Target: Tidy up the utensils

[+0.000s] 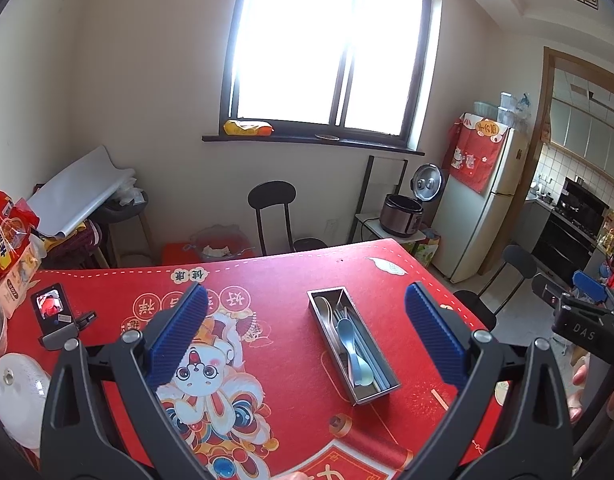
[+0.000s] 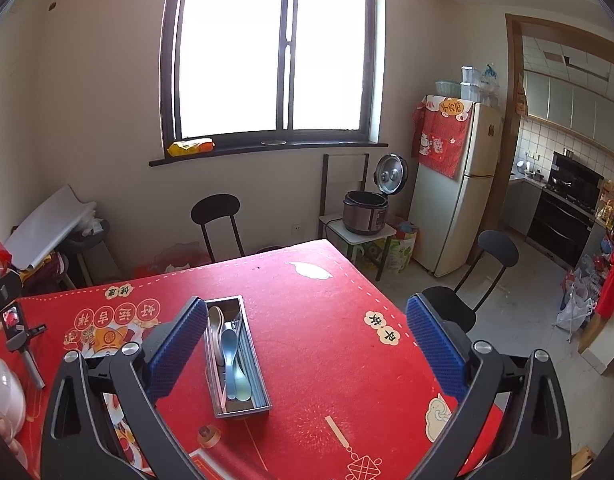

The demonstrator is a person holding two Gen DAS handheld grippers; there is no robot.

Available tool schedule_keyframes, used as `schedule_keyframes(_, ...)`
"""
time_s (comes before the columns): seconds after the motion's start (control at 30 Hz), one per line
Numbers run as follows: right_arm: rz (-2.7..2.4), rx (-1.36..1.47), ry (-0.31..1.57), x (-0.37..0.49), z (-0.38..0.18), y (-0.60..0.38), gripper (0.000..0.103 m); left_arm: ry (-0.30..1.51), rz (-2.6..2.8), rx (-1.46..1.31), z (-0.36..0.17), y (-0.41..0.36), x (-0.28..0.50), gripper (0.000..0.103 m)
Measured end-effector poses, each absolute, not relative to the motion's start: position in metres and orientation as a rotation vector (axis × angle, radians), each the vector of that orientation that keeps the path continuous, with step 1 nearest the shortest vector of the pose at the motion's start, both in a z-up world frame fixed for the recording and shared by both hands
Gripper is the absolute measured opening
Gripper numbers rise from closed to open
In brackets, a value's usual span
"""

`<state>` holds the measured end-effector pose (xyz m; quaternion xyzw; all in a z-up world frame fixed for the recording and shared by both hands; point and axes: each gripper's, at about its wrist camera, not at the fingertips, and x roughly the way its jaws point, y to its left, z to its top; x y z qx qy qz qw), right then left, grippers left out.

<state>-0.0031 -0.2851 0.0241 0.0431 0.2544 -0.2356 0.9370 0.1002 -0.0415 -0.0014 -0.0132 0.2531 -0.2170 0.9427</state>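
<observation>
The window (image 1: 331,48) filled the far wall with white glare, and a pale fridge (image 1: 483,200) with a red cloth draped over its top stood to the right of it, beside the kitchen doorway. The desk (image 1: 291,276) lay under a red festive mat printed with a cartoon rabbit and Chinese characters. Two black chairs stood by the desk, one (image 1: 273,208) at its far edge and one (image 2: 495,256) off its right side. A rice cooker (image 2: 365,212) with its lid raised sat on a small stand near the fridge.

The left gripper (image 1: 306,336) hung above the desk with its blue ribbed fingers (image 1: 179,332) spread wide apart and nothing between them. The right gripper (image 2: 306,340) hung likewise, its fingers (image 2: 435,344) parted and holding nothing; in the left view it showed only partly at the right edge.

A white lid (image 1: 15,392) lay at the desk's left edge, near a small camera (image 1: 53,312) on a stand with its screen lit.

The metal utensil tray (image 1: 357,394), long and narrow, rested on the mat right of the rabbit print, between the left gripper's fingers as seen from that camera. Inside it lay a light blue spoon (image 1: 347,340), a pale spoon (image 2: 216,322) at the far end, and grey chopsticks (image 2: 253,364) along one wall, all lengthwise.
</observation>
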Motion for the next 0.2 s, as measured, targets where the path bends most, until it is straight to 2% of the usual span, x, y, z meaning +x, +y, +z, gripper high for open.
schedule_keyframes(0.2,-0.481,0.089,0.521,-0.002,0.0247,-0.2856,0.097,0.52,-0.434,-0.029,-0.0025,-0.04,0.103,0.097)
